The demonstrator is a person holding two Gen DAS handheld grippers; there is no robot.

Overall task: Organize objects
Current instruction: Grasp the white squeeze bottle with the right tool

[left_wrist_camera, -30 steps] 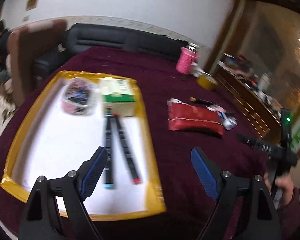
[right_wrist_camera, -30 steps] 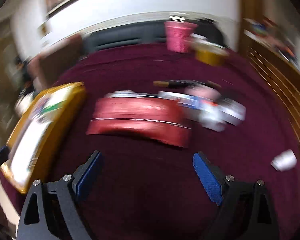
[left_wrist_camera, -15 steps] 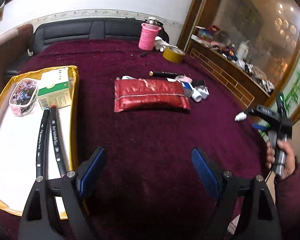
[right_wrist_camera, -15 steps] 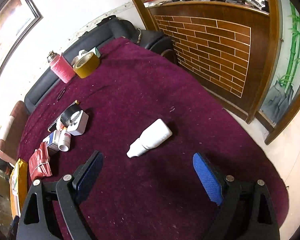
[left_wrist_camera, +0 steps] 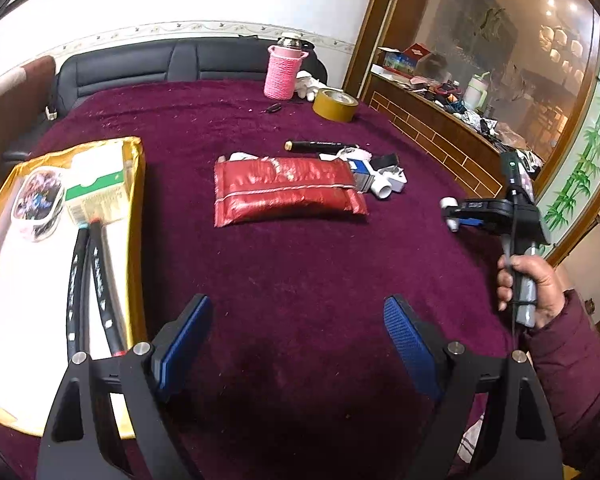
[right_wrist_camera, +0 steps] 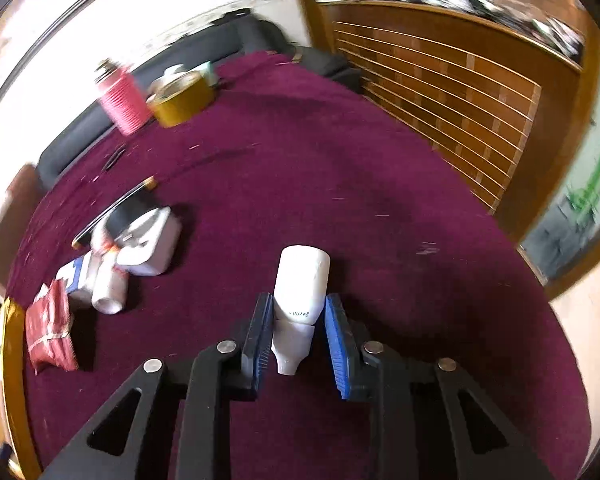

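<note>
Maroon-clothed table (left_wrist_camera: pixel 300 280), black sofa behind. Right gripper (right_wrist_camera: pixel 296 336) closing on the small white bottle (right_wrist_camera: pixel 302 284), blue pads against its neck end, well right of the red pouch (left_wrist_camera: pixel 286 190). Left gripper (left_wrist_camera: pixel 296 336) wide apart and empty, nearer than that pouch, beside the gold-rimmed tray (left_wrist_camera: pixel 136 208).

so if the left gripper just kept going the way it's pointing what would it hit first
Most likely the bare maroon tablecloth: the left gripper is open, angled down, with nothing between its fingers. The red pouch lies further along that line, so it would come next, though depth is hard to judge in this view.
</note>
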